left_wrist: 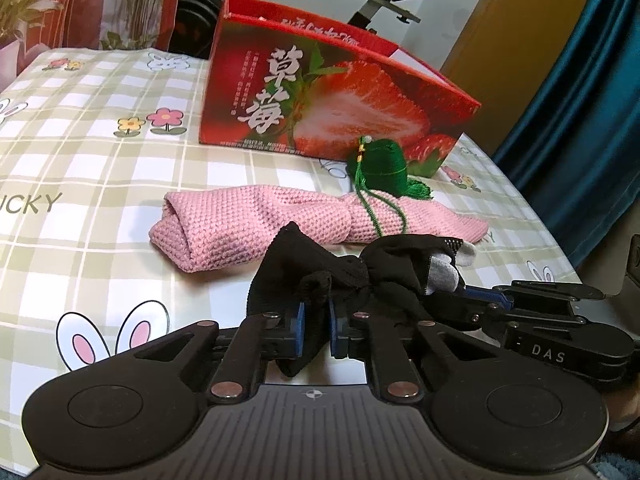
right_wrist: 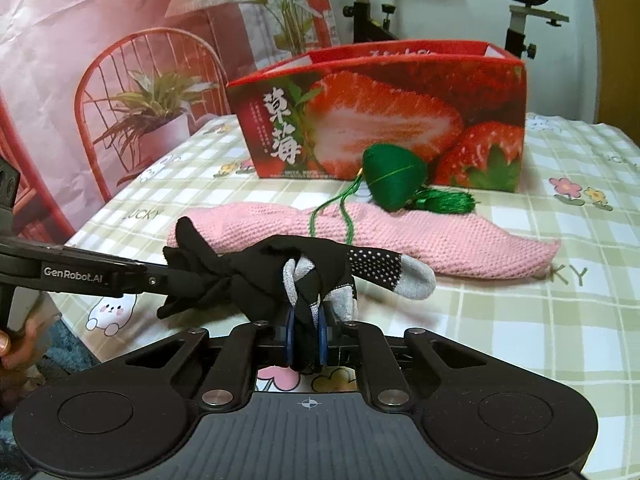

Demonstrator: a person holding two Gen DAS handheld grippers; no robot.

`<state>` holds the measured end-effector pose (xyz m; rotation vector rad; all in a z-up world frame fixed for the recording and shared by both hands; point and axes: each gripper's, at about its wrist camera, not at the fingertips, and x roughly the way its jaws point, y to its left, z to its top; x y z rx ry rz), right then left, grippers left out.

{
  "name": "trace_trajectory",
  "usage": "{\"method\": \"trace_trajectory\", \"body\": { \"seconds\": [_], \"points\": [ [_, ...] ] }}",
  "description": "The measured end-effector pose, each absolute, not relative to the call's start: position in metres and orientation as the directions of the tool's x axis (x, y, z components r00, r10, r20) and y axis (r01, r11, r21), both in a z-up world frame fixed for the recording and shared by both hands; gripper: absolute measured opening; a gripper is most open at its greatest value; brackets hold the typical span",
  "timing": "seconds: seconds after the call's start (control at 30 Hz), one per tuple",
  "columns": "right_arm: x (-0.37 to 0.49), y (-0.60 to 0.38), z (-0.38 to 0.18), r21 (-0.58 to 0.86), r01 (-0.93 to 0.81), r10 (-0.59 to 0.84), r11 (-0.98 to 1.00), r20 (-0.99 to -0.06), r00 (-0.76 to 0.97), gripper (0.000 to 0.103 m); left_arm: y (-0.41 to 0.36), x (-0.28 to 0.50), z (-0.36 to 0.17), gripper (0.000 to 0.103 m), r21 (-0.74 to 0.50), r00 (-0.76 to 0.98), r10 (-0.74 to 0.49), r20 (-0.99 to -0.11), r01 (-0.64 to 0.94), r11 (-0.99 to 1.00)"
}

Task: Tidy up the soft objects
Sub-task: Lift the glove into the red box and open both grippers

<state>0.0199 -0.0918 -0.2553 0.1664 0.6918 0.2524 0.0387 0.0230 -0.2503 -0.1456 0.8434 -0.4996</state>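
You hold a black glove [right_wrist: 280, 268] stretched between both tools just above the checked tablecloth [left_wrist: 100, 152], in front of the pink knitted cloth [left_wrist: 248, 220] and the open strawberry box [left_wrist: 320, 96]. Your left gripper [left_wrist: 316, 328] has its blue pads nearly closed on the cuff end; your right gripper [right_wrist: 306, 338] is pinched almost shut on the bunched finger end, one grey-tipped finger [right_wrist: 416, 276] sticking out free. A green tasselled sachet [right_wrist: 394, 174] leans against the box, its cord trailing over the pink cloth close to the glove. The risk, as it looks from here: the thin fabric could slide out of either pinch if you pull the tools apart, and a lift toward the box could snag that cord and drag the sachet along
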Motion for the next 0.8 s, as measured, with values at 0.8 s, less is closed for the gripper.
{"method": "trace_trajectory", "body": {
  "seconds": [0.8],
  "points": [
    [0.064,-0.111,-0.163,0.215,-0.202,0.275,0.956,-0.405,0.872,0.010,0.020,0.080,-0.148,0.012,-0.296,0.702,-0.530,-0.477,0.439,0.848]
  ]
}}
